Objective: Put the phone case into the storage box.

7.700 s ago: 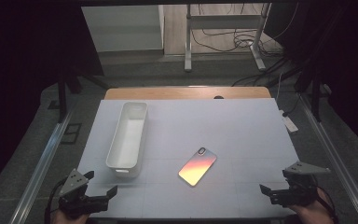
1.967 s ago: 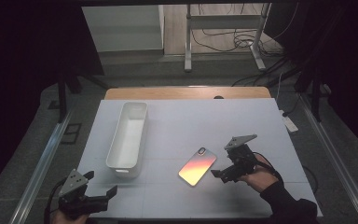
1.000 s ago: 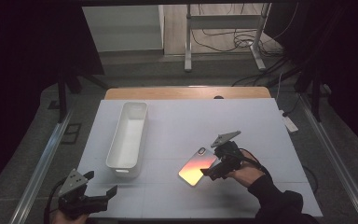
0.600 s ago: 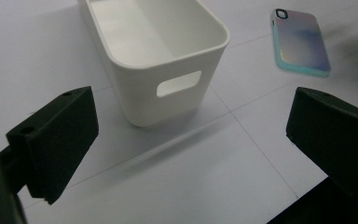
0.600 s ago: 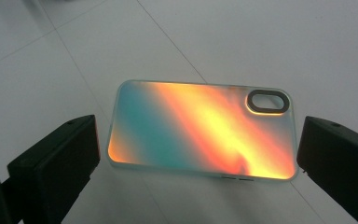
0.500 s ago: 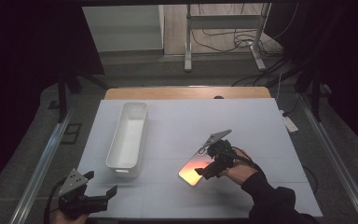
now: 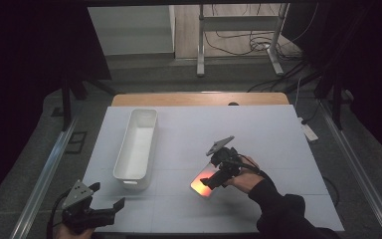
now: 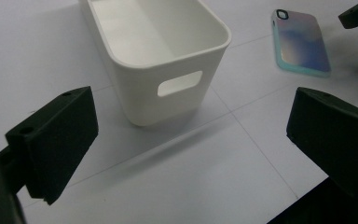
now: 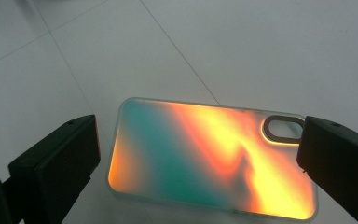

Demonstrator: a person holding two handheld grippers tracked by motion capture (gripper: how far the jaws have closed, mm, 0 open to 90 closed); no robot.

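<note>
A phone case (image 7: 202, 183) with an orange-to-teal sheen lies flat on the white table, right of the white bin (image 7: 124, 149). My right gripper (image 7: 210, 179) hangs over it, tilted down to the left. In the right gripper view the case (image 9: 209, 158) lies between the two jaws, one at each short end, and the right gripper (image 9: 198, 172) is open. My left gripper (image 7: 108, 195) sits at the front left corner, open and holding nothing. In the left gripper view, the left gripper (image 8: 191, 140) faces the bin (image 8: 135, 93), with the case (image 8: 302, 42) beyond.
The long, empty bin stands left of centre and has a handle slot in its near end. A wooden strip (image 7: 179, 98) borders the table's far edge. Metal rails (image 7: 47, 174) run along both sides. Cables and stand legs (image 7: 238, 40) are on the floor beyond.
My right gripper has come from the front right corner leftward across the table and now sits over the phone case. The left gripper, bin and case have stayed put.
</note>
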